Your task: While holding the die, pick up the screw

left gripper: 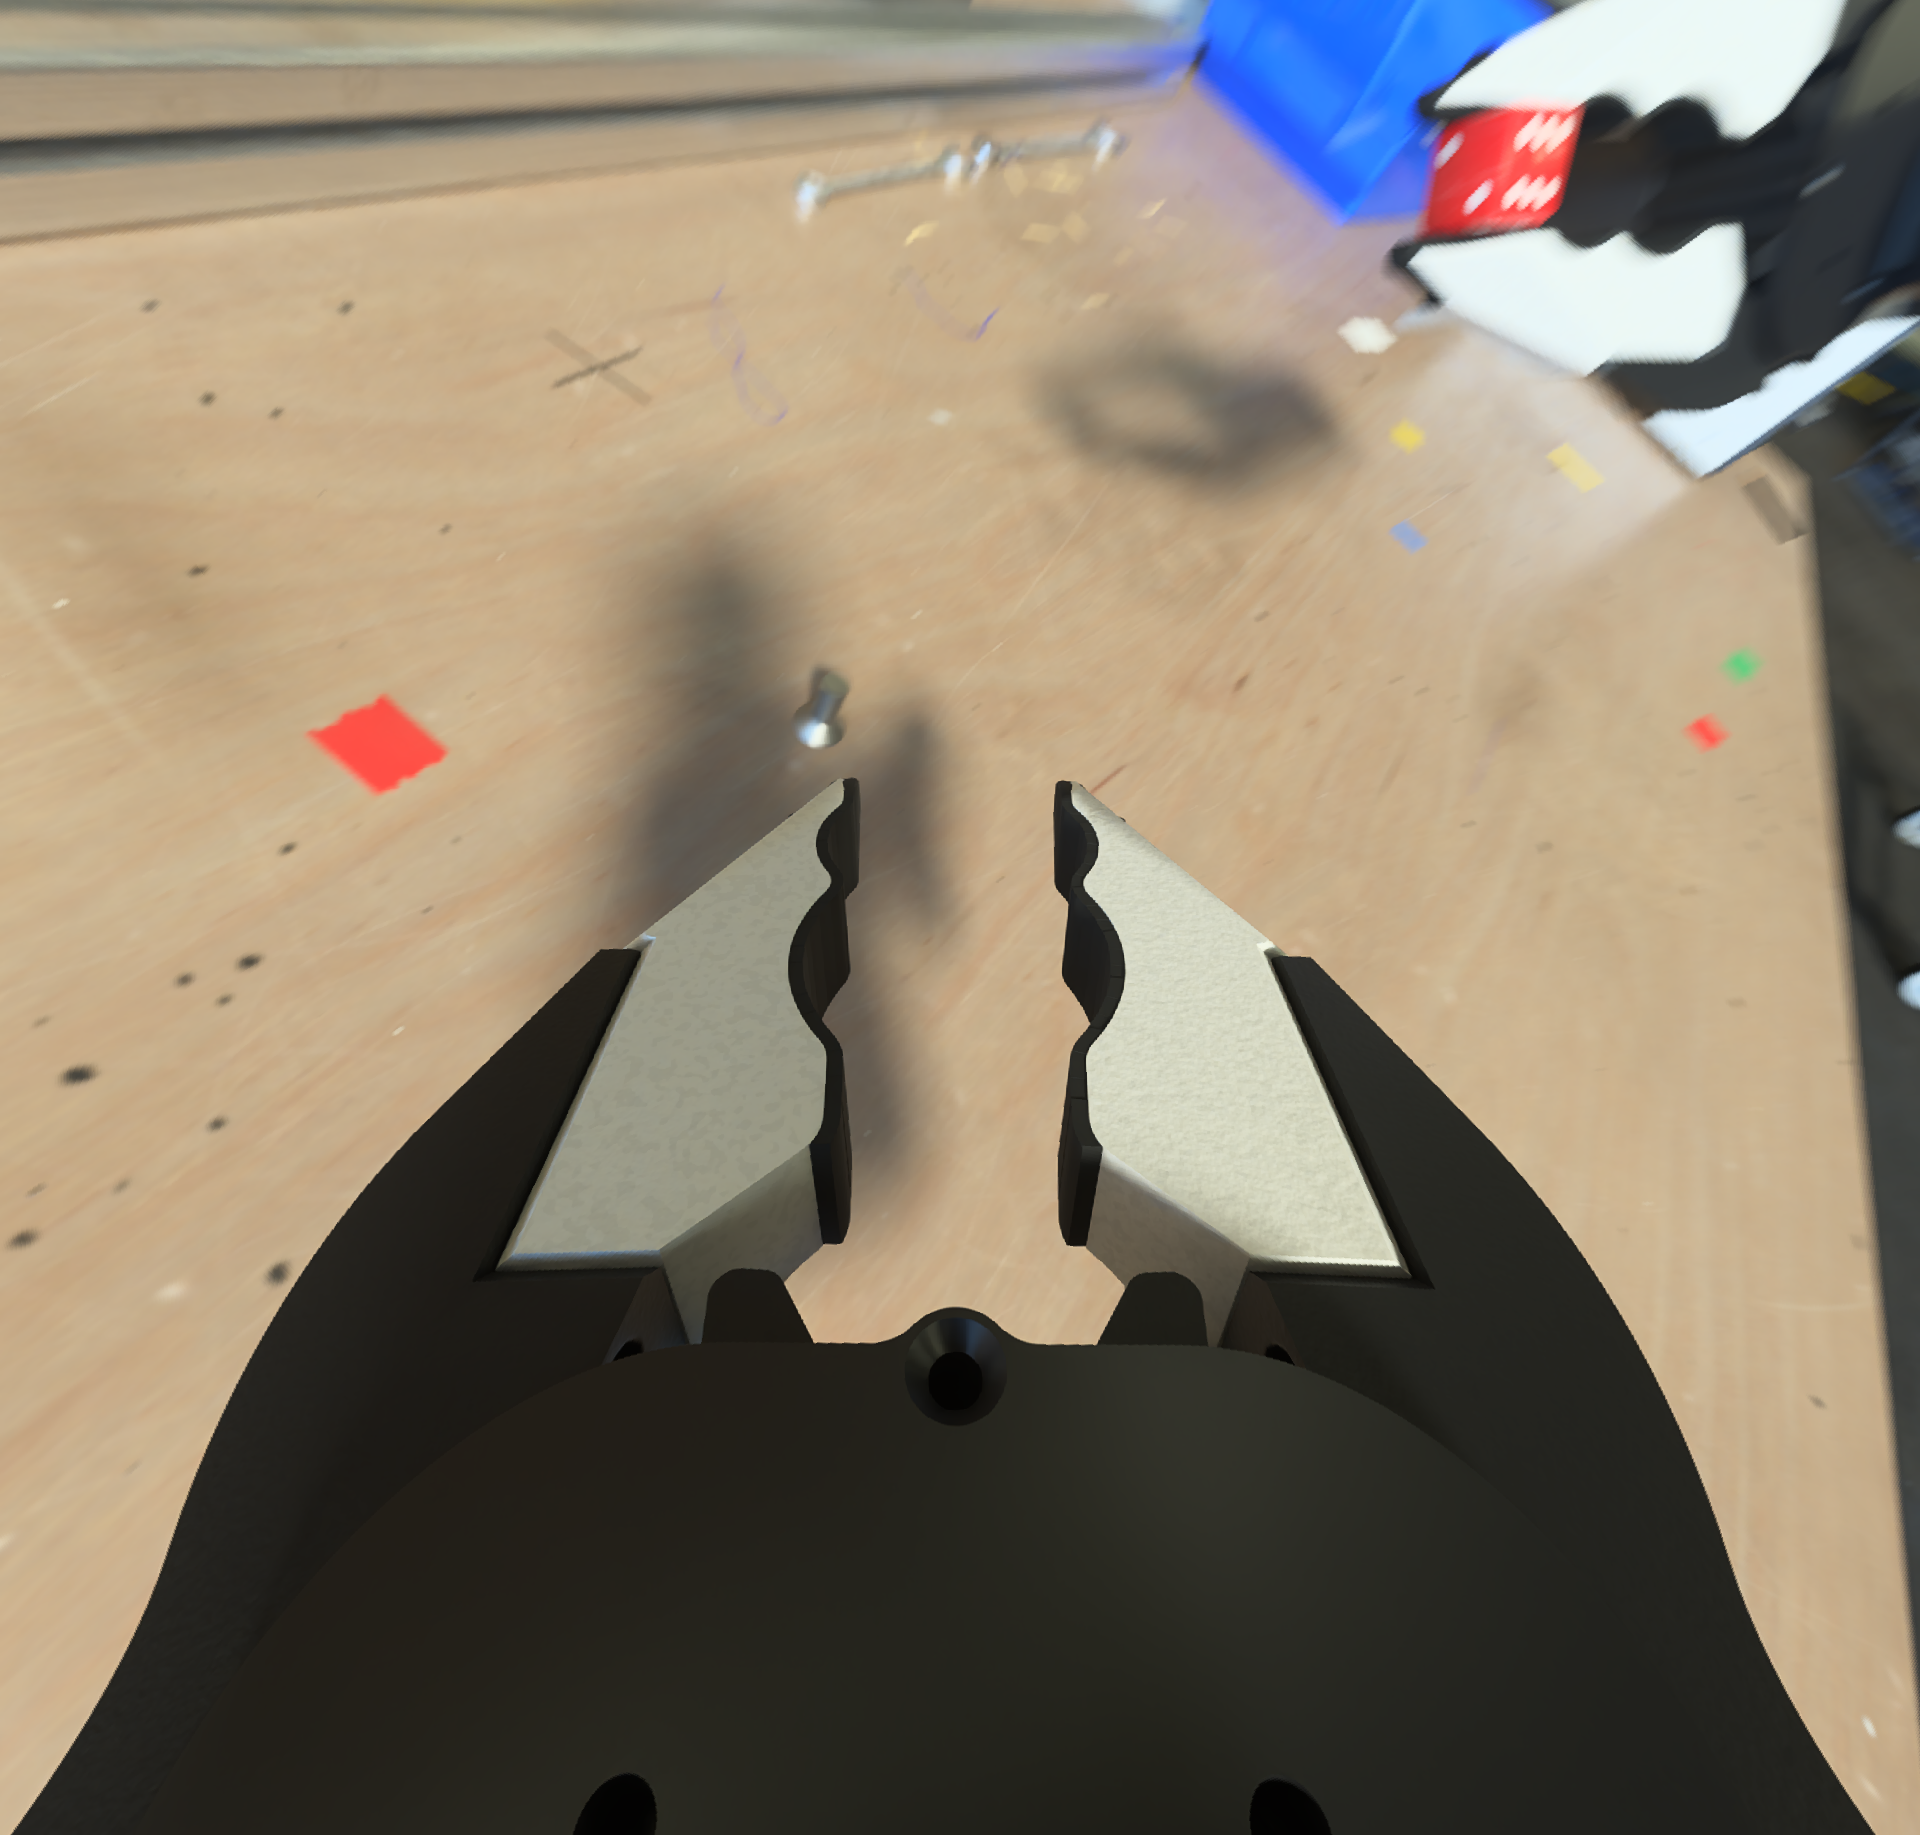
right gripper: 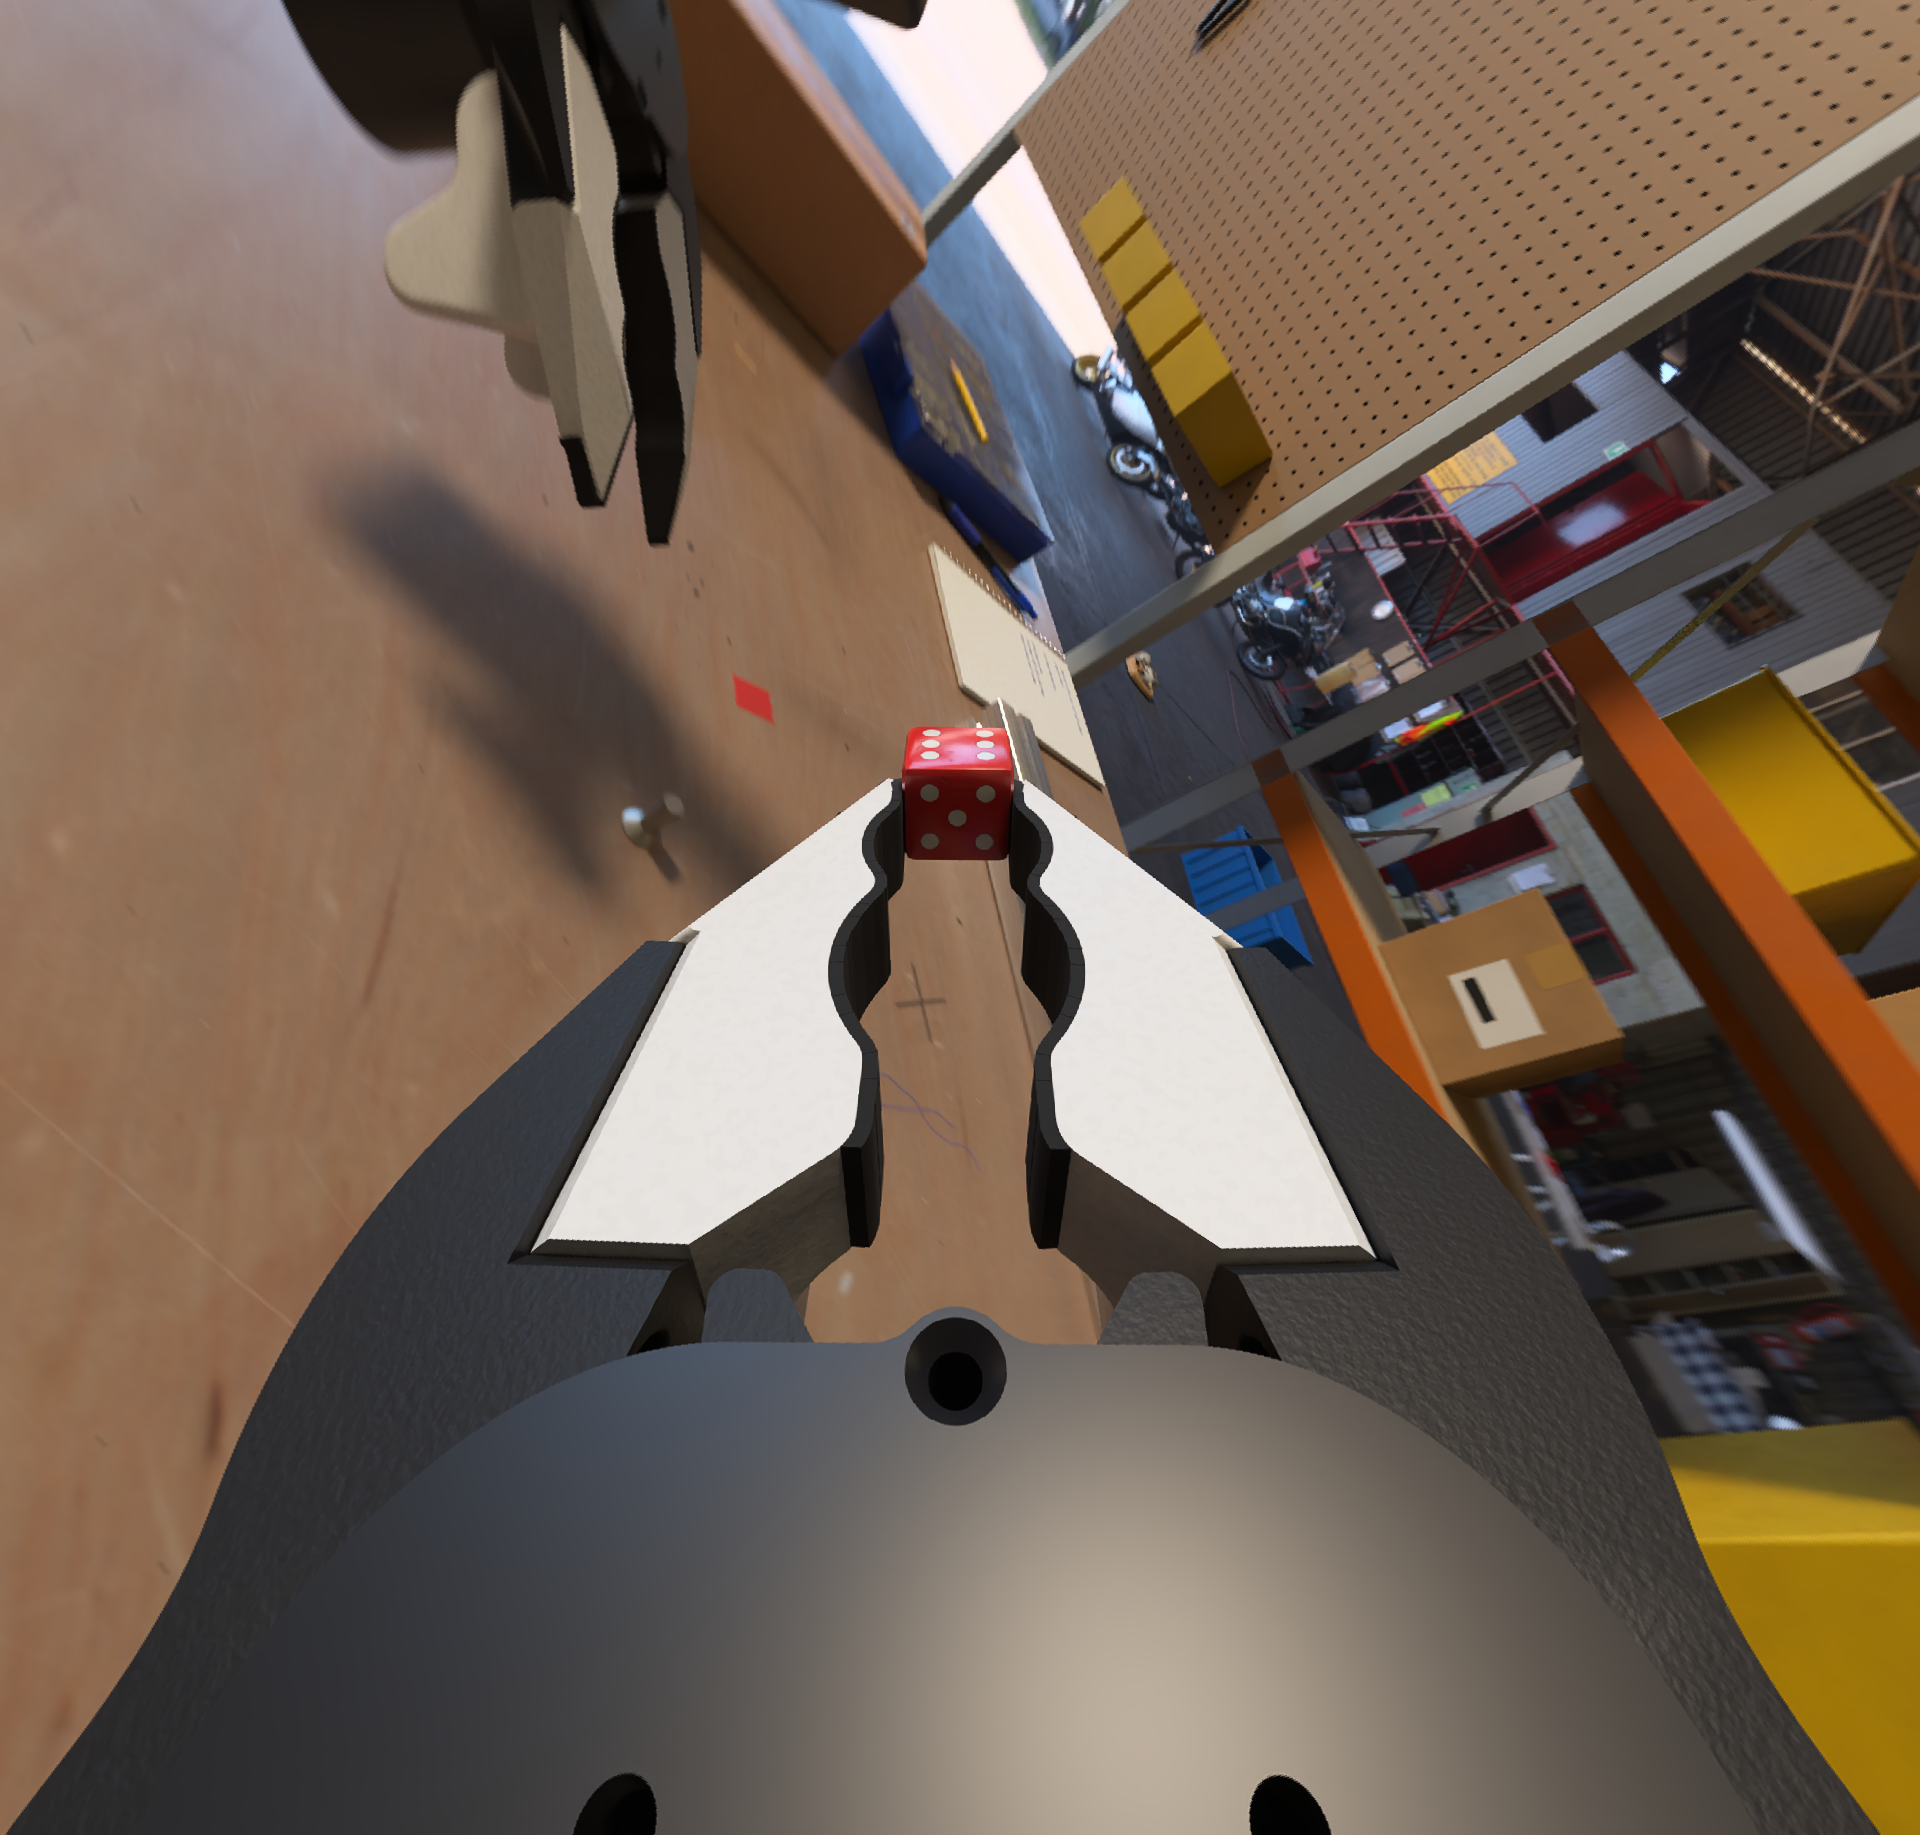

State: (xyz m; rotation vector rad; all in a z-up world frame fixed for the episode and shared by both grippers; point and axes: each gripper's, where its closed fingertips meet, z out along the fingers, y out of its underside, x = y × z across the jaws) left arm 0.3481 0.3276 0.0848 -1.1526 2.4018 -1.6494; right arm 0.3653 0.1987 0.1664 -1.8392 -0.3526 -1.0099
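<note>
A small silver screw [left gripper: 821,710] lies on the wooden bench, just ahead and slightly left of my left gripper [left gripper: 956,793], which is open and empty above the bench. My right gripper [right gripper: 956,798] is shut on a red die [right gripper: 957,795] with white pips, held at its fingertips above the bench. In the left wrist view the right gripper [left gripper: 1455,185] shows at the upper right with the die [left gripper: 1501,170] in it. In the right wrist view the screw [right gripper: 649,824] lies left of my fingers, and the left gripper [right gripper: 634,512] hangs at the upper left.
A blue bin [left gripper: 1340,50] and several loose bolts [left gripper: 951,164] lie at the far side. A red square marker [left gripper: 379,743] sits on the bench to the left. Metal rails [left gripper: 416,81] run along the back. A notepad [right gripper: 1003,658] and a pegboard [right gripper: 1455,175] stand beyond the right gripper.
</note>
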